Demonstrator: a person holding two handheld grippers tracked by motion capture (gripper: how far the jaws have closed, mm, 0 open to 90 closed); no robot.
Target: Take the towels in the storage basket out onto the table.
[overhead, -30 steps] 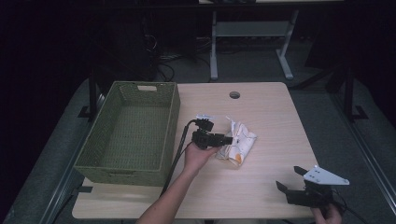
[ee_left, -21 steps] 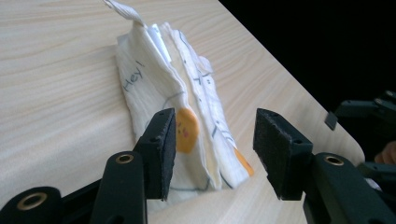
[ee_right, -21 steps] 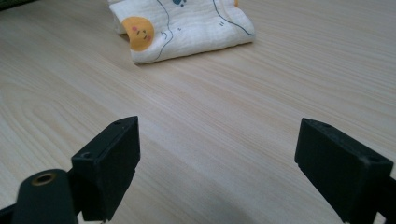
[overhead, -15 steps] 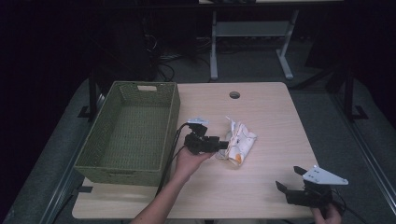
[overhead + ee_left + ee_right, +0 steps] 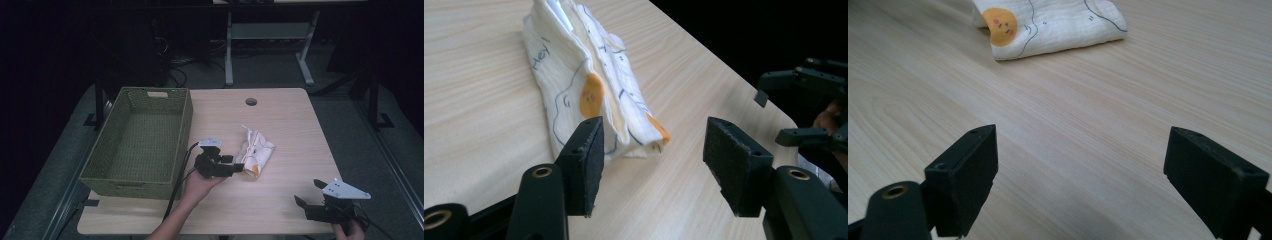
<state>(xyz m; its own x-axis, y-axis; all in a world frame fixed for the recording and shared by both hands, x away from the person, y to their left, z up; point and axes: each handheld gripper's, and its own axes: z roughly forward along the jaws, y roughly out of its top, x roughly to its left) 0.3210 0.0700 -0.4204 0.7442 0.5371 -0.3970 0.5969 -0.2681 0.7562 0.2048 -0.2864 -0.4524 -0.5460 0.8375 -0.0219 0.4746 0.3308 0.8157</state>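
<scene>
1. your right hand-held gripper (image 5: 314, 196) sits at the near right corner of the desk (image 5: 290, 120), jaws spread wide and holding nothing. it is well apart from the work, and i'd leave it parked there unless the cloth slides.
2. your left hand-held gripper (image 5: 239, 167) is the working one. its jaws are spread and pinch nothing yet, and they point at the near end of the folded cloth (image 5: 256, 152).
3. the folded cloth (image 5: 589, 85) lies flat on the desk, just right of the basket and near the middle. in the left gripper view its near corner sits just beyond the left pad, more to the left than centred in the gap.
4. to do this step well, shift the jaws a little toward the cloth so the whole folded stack comes between the pads. go in low along the wood and take all the layers, not just the top flap, or it will likely unfold when you lift.
5. close firmly only once both pads flank the stack.
6. the green woven basket (image 5: 129, 177) stands just left of your hand, empty and open. its near wall is tall, so lift the cloth clear before crossing, and mind the cable trailing beside it.
7. farther off, the round hole in the desk (image 5: 251, 101) is out of your way.
</scene>
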